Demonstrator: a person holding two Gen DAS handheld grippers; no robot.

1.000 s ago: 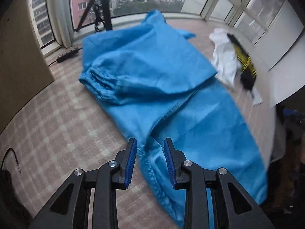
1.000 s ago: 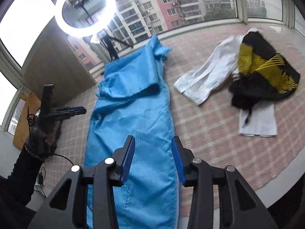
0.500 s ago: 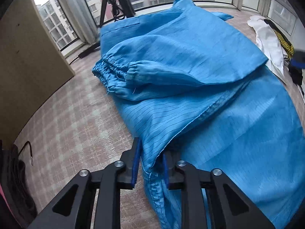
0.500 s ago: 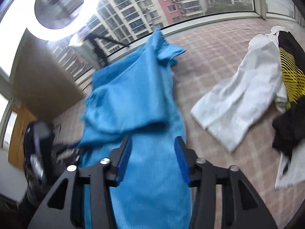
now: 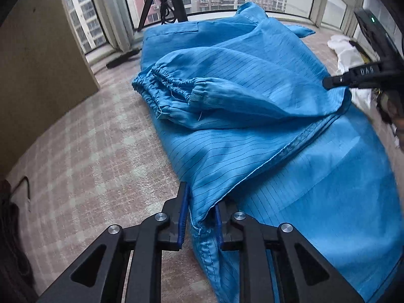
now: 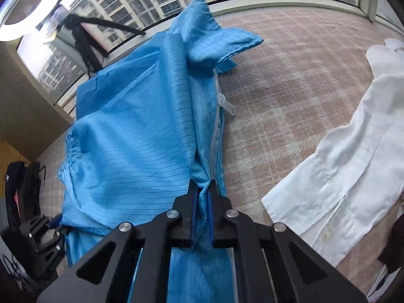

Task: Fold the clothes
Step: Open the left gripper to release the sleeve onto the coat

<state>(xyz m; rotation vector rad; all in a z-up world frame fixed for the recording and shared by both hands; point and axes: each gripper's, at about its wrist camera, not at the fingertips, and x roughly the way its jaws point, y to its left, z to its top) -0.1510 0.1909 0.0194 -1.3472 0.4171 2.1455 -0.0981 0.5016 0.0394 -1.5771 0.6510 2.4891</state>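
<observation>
Both grippers, left gripper (image 5: pixel 200 217) and right gripper (image 6: pixel 202 202), are pinching the blue garment (image 5: pixel 252 131); the right jaws are closing. Lifting evenly should keep the fold straight.

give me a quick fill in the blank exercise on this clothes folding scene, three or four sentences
1. Both hand-held grippers have fabric of the ____ garment between their fingers.
2. In the right wrist view, the shirt lying to the right on the carpet is ____.
3. The cuff of the folded-over sleeve is gathered with ____.
4. The right hand-held gripper grips the fabric right beside the garment's ____.

Missing words: blue; white; elastic; zipper
</observation>
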